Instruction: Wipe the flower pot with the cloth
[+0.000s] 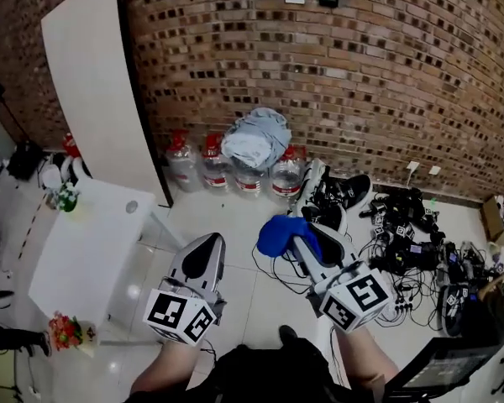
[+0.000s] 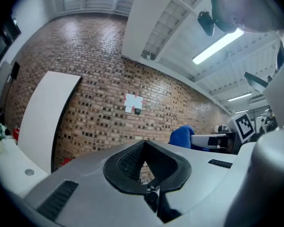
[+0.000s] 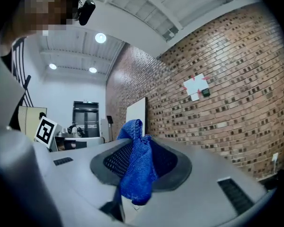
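1. Your right gripper [image 1: 302, 243] is clamped on the blue cloth [image 1: 279, 232]; hold it firmly.
2. Your left gripper [image 1: 207, 243] is closed on nothing.
3. Swing left to the flower pot [image 1: 67, 332] on the white table [image 1: 92, 250].

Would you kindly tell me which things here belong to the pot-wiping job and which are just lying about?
Job: blue cloth in the right gripper; red-flowered pot and green potted plant, either possibly the target.
Lying about: water bottles, grey bundle, shoes, cables.
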A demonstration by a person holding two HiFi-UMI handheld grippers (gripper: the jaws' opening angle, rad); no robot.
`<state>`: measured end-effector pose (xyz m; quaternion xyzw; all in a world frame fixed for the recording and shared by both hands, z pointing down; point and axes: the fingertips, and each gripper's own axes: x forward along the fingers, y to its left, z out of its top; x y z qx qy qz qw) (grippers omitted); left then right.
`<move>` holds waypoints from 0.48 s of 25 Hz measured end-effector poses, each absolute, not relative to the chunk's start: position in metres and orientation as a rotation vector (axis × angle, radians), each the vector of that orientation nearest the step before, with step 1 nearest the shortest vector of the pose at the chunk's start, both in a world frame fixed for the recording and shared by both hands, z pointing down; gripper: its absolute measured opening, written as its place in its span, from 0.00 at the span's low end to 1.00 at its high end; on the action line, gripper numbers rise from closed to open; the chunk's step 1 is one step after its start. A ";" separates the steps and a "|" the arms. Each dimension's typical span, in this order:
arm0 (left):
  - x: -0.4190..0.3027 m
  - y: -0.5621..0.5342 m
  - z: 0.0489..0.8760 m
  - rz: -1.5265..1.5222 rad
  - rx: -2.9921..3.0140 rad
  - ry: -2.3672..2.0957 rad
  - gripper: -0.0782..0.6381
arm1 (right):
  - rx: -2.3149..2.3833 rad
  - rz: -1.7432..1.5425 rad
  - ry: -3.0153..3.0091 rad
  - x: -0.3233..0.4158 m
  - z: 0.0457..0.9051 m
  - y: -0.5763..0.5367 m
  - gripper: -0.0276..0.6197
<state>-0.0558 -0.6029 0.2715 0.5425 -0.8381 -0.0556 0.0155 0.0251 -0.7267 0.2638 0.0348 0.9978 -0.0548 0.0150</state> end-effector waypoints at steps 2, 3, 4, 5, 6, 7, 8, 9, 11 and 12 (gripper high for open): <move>-0.066 -0.600 0.268 -0.175 1.601 -2.676 0.11 | 0.222 -0.157 3.101 0.008 0.260 -0.729 0.19; -0.070 -0.598 0.266 -0.178 1.556 -2.707 0.11 | 0.279 -0.156 3.095 -0.001 0.258 -0.729 0.19; -0.074 -0.595 0.265 -0.183 1.507 -2.734 0.11 | 0.336 -0.157 3.090 -0.009 0.257 -0.728 0.19; -0.075 -0.592 0.265 -0.188 1.458 -2.758 0.11 | 0.393 -0.161 3.086 -0.017 0.258 -0.726 0.19; -0.076 -0.587 0.266 -0.188 1.409 -2.781 0.11 | 0.450 -0.166 3.082 -0.025 0.258 -0.724 0.19; -0.077 -0.582 0.266 -0.184 1.359 -2.804 0.11 | 0.506 -0.172 3.076 -0.032 0.259 -0.721 0.19; -0.079 -0.576 0.266 -0.180 1.309 -2.829 0.11 | 0.562 -0.179 3.069 -0.040 0.259 -0.717 0.19; -0.081 -0.569 0.267 -0.179 1.254 -2.856 0.11 | 0.617 -0.182 3.059 -0.047 0.260 -0.711 0.19; -0.083 -0.547 0.270 -0.190 1.113 -2.915 0.11 | 0.735 -0.167 3.037 -0.060 0.264 -0.695 0.19; -0.083 -0.535 0.273 -0.200 1.037 -2.940 0.11 | 0.800 -0.151 3.024 -0.065 0.267 -0.684 0.19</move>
